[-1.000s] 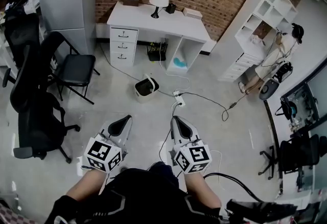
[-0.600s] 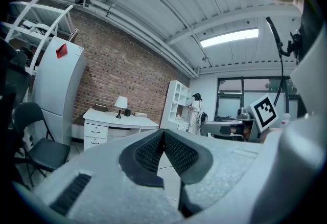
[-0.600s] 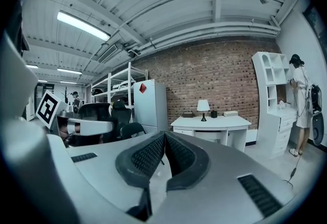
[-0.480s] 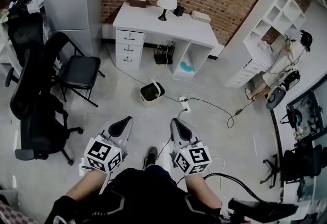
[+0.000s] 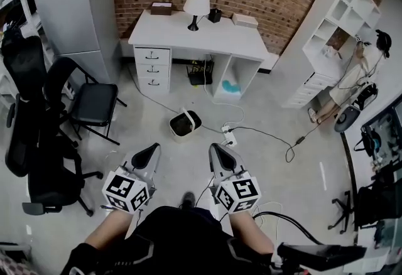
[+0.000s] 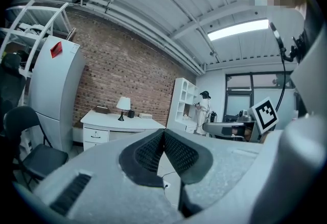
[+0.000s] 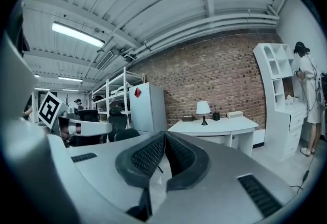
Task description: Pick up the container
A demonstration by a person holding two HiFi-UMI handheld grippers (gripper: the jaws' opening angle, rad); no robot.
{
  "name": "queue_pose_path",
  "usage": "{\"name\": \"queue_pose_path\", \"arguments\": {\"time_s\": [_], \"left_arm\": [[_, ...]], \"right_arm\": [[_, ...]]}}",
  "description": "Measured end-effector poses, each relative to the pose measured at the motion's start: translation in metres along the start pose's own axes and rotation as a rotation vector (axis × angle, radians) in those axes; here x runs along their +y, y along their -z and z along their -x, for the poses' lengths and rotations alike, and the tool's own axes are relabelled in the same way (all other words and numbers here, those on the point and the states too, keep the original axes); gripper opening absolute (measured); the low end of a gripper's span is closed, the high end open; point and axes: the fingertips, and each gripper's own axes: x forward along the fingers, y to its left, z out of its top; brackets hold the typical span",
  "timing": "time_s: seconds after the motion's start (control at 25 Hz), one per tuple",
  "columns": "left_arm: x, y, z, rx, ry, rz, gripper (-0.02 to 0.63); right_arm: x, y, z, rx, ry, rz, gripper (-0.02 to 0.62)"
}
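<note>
The container [image 5: 184, 124] is a small white bin with a dark inside, standing on the grey floor in front of the white desk [image 5: 198, 27] in the head view. Both grippers are held low and close to the person's body, well short of the bin. The left gripper [image 5: 148, 153] is shut with nothing between its jaws, and its own view [image 6: 164, 134] shows the ribbed pads touching. The right gripper [image 5: 219, 153] is likewise shut and empty, with pads pressed together [image 7: 165, 136]. Neither gripper view shows the bin.
A power strip [image 5: 227, 136] and cables lie on the floor right of the bin. Black chairs [image 5: 88, 101] stand at the left beside a grey cabinet [image 5: 78, 7]. A white shelf unit [image 5: 333, 32] and a person [image 5: 352, 76] are at the right. A lamp [image 5: 196, 7] stands on the desk.
The desk and bin have shifted lower in the head view, and the person's shoe has appeared between the grippers. Both grippers stay shut, side by side.
</note>
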Motion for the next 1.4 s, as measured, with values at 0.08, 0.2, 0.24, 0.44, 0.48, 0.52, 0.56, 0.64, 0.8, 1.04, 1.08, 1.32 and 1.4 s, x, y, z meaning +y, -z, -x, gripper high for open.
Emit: {"name": "queue_pose_path", "arguments": {"time_s": [0.08,0.2,0.24,0.44,0.48,0.52,0.56,0.64,0.8,1.04,1.08,1.32,1.4], "left_arm": [[-0.002,-0.004,-0.021,0.003,0.002,0.002,0.005],[-0.004,-0.005,-0.051,0.018,0.005,-0.003,0.005],[-0.005,-0.004,-0.061,0.023,0.003,-0.002,0.005],[-0.010,-0.005,-0.105,0.037,-0.006,-0.016,0.005],[-0.011,-0.004,-0.113,0.043,-0.010,-0.021,0.005],[-0.011,-0.002,-0.120,0.050,-0.014,-0.024,0.005],[-0.012,0.000,-0.126,0.055,-0.018,-0.028,0.005],[-0.014,0.001,-0.136,0.061,-0.026,-0.038,0.005],[-0.008,0.001,-0.156,0.086,-0.041,-0.052,0.005],[0.010,0.010,-0.180,0.113,-0.039,-0.045,0.006],[0.015,0.012,-0.185,0.112,-0.034,-0.035,0.005],[0.049,0.018,-0.224,0.104,0.027,0.002,0.005],[0.066,0.013,-0.241,0.100,0.047,0.007,0.006]], "right_arm": [[-0.020,-0.004,-0.008,0.002,-0.002,-0.008,0.008],[-0.045,-0.004,-0.020,0.004,-0.008,-0.022,0.008],[-0.053,-0.003,-0.023,0.004,-0.013,-0.028,0.008],[-0.089,-0.003,-0.038,0.004,-0.049,-0.043,0.008],[-0.095,-0.003,-0.040,0.004,-0.057,-0.046,0.008],[-0.101,-0.001,-0.042,0.005,-0.066,-0.047,0.008],[-0.107,0.000,-0.043,0.006,-0.073,-0.047,0.008],[-0.119,0.000,-0.046,0.004,-0.079,-0.046,0.008],[-0.137,-0.002,-0.058,0.004,-0.093,-0.060,0.008],[-0.154,0.003,-0.077,0.022,-0.081,-0.064,0.008],[-0.157,0.004,-0.082,0.026,-0.075,-0.064,0.008],[-0.171,0.001,-0.124,0.043,-0.029,-0.037,0.008],[-0.173,-0.006,-0.144,0.041,-0.013,-0.029,0.008]]}}
